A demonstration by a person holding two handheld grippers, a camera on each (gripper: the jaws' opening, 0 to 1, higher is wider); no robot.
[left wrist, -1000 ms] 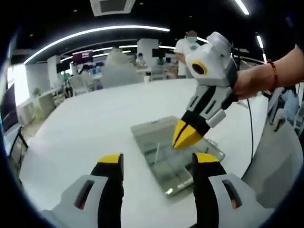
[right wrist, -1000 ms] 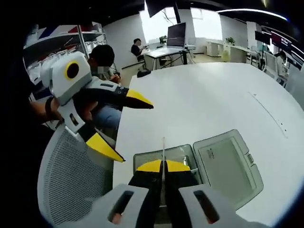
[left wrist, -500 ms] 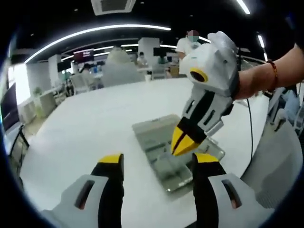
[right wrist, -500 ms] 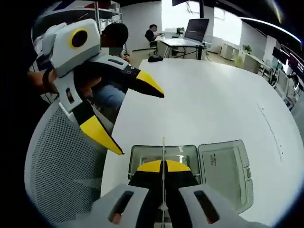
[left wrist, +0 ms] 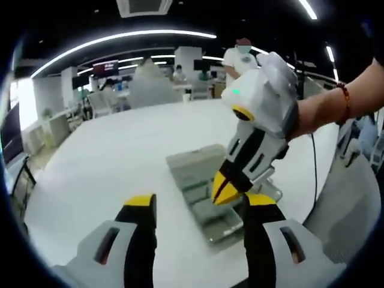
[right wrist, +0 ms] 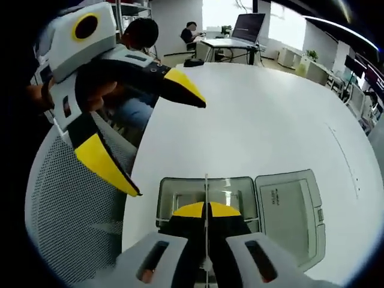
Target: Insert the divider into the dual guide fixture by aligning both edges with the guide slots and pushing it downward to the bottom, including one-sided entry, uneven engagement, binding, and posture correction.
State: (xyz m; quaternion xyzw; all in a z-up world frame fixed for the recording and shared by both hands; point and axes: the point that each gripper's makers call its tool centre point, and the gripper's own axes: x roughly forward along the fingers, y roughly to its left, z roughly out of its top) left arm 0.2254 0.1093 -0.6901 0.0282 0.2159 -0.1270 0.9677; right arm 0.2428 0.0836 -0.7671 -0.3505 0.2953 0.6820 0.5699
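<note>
So there's this big white round surface (right wrist: pixel 270 114) in an open office, with a grey mesh chair (right wrist: pixel 72 216) pulled up right at its edge and a few people sitting at desks way in the back. On the surface sits the dual guide fixture (right wrist: pixel 171 201), a clear shallow plastic tray with its lid (right wrist: pixel 288 213) flipped open flat beside it, touching along the hinge side. In the left gripper view the same fixture (left wrist: pixel 198 180) sits near the middle of the surface, kinda blurry, so I can't make out the guide slots. The right gripper (right wrist: pixel 206 210) is right above the tray, yellow-tipped fingers pinched together on the divider (right wrist: pixel 206 189), a thin clear sheet seen edge-on as a pale vertical line sticking up out of the tips, standing upright over the tray's middle. From the left gripper view you see that right gripper (left wrist: pixel 227 191) pointing steeply down with its tips over the tray, a hand (left wrist: pixel 312 111) with a red bracelet gripping it; I can't tell whether the divider is touching the tray or how deep it sits. The left gripper (left wrist: pixel 201 204) hangs back just beside the fixture with its fingers spread wide, nothing between them. In the right gripper view it (right wrist: pixel 162 138) shows up off to the side over the surface edge and chair, fingers gaping apart.
</note>
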